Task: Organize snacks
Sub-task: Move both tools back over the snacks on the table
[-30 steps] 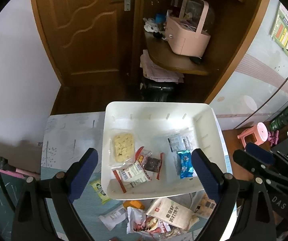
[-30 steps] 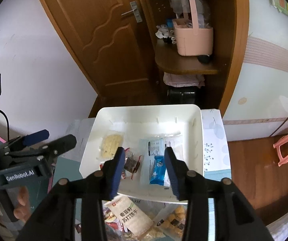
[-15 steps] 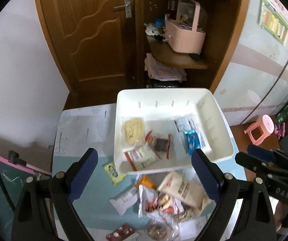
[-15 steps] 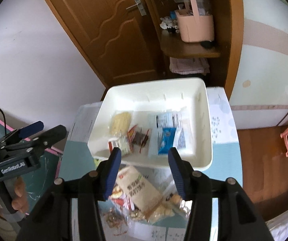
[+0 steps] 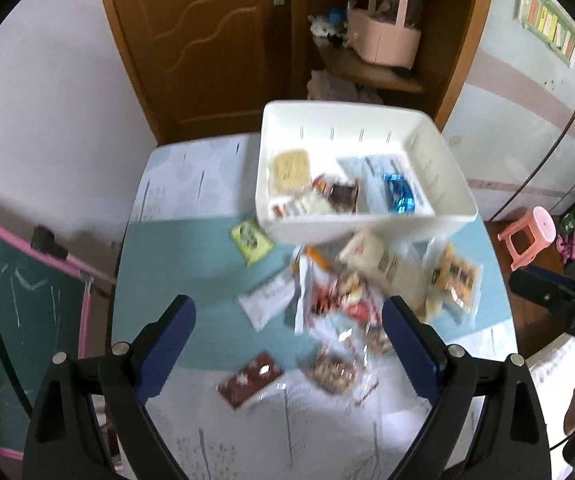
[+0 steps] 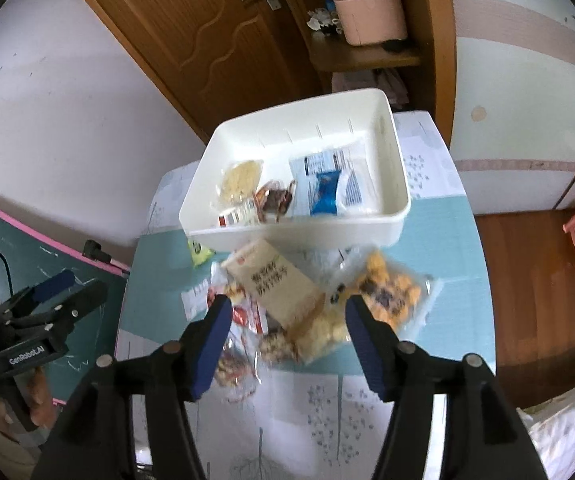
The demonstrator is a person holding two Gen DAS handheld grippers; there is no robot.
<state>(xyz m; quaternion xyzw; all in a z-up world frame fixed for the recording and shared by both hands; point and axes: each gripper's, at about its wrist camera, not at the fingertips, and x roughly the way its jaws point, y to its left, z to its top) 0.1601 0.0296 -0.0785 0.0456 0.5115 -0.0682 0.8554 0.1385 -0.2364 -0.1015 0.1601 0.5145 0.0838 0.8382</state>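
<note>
A lived-in home room is showing here: a wooden door [image 5: 211, 40] is standing beside a shelf [image 5: 371, 72] that is holding a pink basket [image 5: 383, 36], a pink stool [image 5: 527, 236] is sitting on the wood floor [image 6: 527, 280], and a chalkboard [image 5: 27, 300] is leaning beside the table [image 5: 175, 260].

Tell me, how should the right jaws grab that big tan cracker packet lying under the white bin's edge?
Grip the tan cracker packet across its narrow width, near its near end, coming straight down from above. It lies flat and long on the pile, and its far end sits close against the white bin, so that end looks crowded. The right gripper is open above it.
</note>
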